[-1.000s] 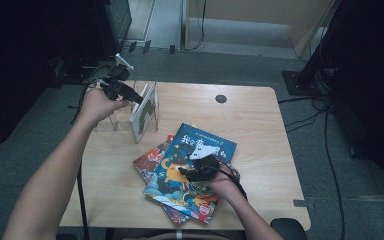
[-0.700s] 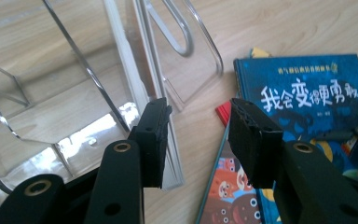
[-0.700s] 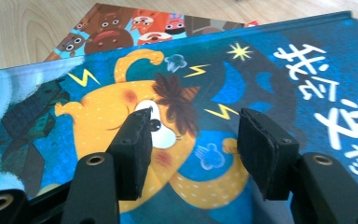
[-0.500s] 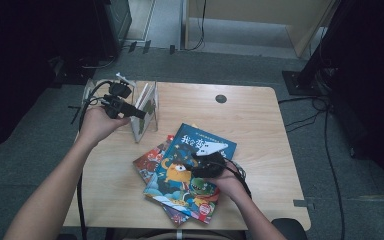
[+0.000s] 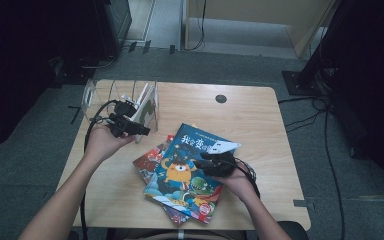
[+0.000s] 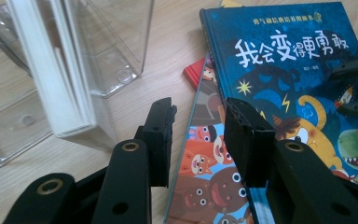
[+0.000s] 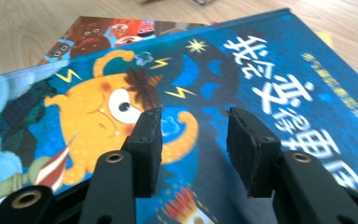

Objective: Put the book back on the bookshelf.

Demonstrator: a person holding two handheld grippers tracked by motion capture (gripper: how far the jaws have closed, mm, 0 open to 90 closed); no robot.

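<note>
A blue picture book (image 5: 180,175) (image 6: 279,60) (image 7: 261,84) tops a loose stack at the table's middle front, over a red book (image 5: 147,162) (image 6: 205,154). A clear book rack (image 5: 100,97) (image 6: 116,51) at the back left holds a white book (image 5: 142,102) (image 6: 51,79) upright. My left gripper (image 5: 145,131) (image 6: 199,109) hovers between rack and stack, open, jaws empty and slightly narrowed. My right gripper (image 5: 199,162) (image 7: 195,116) sits low over the blue cover, open; its jaws have just been closing with nothing between them.
The wooden table (image 5: 250,115) has a dark cable hole (image 5: 221,98) near its back edge. Bare wood lies at the right and front left. Dark equipment and cables (image 5: 325,115) surround the table on the floor.
My left hand has come down and away from the rack toward the book stack. The right gripper has slid left across the blue cover, its jaws narrower.
</note>
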